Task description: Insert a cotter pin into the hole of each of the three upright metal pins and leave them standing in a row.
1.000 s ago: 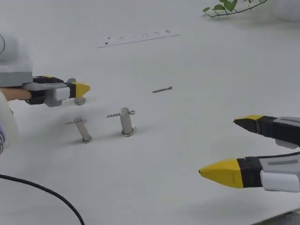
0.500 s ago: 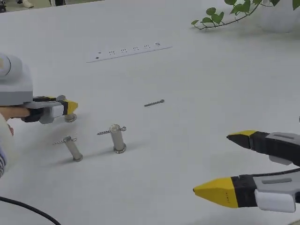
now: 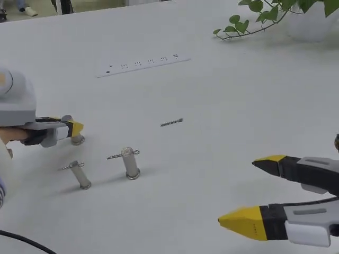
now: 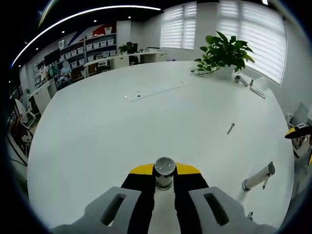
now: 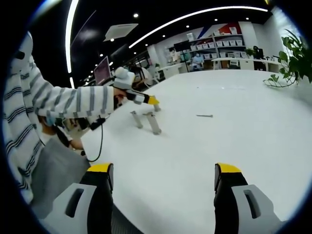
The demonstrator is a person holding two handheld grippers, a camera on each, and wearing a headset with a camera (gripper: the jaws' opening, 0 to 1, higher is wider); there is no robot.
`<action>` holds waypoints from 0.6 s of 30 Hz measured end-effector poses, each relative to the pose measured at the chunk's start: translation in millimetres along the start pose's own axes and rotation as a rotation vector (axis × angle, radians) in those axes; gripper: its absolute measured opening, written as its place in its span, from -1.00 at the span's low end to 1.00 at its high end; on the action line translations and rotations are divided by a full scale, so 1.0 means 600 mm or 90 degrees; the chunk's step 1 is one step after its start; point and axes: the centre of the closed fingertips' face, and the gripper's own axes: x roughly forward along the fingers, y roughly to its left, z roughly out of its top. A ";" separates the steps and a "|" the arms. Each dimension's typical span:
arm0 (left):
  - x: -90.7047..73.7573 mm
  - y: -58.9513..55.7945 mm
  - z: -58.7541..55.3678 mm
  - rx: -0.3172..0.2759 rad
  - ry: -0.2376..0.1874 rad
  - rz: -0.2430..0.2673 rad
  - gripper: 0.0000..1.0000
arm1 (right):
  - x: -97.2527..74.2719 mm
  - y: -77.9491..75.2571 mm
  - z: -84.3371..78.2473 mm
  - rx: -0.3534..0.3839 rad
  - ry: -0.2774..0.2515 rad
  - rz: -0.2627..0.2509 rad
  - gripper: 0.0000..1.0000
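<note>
Silver metal pin, white workbench

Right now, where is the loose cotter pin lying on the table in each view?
Head view: loose cotter pin near centre, beyond the metal pins.
Left gripper view: right of centre.
Right gripper view: just right of centre, right of the pins.
Shared landmark: the potted plant.

Table: smooth white top, matt with a faint sheen.
Left tongs: matt yellow plastic tips, with black and grey plastic behind them.
Right tongs: 2 matt yellow plastic tips on black and grey plastic.
Pin in left tongs: silvery metal with a dully shiny flat top.
Middle pin, nearest pin: grey satin metal.
Loose cotter pin: thin bare metal wire.
Power strip: matt white plastic.
Sleeve: striped soft cloth.
</note>
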 end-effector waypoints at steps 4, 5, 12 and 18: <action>-0.001 0.008 0.002 -0.029 -0.007 0.012 -0.77 | 0.001 -0.001 0.000 -0.002 0.002 -0.001 0.75; -0.003 0.008 0.002 -0.027 -0.006 0.011 -0.77 | 0.000 0.000 0.002 -0.009 -0.002 0.000 0.75; -0.033 -0.003 0.031 -0.055 -0.060 -0.028 -0.77 | -0.001 -0.001 0.010 -0.019 -0.003 0.001 0.81; -0.073 -0.007 0.064 -0.009 -0.080 -0.042 -0.77 | 0.000 -0.003 0.011 -0.026 0.000 -0.002 0.81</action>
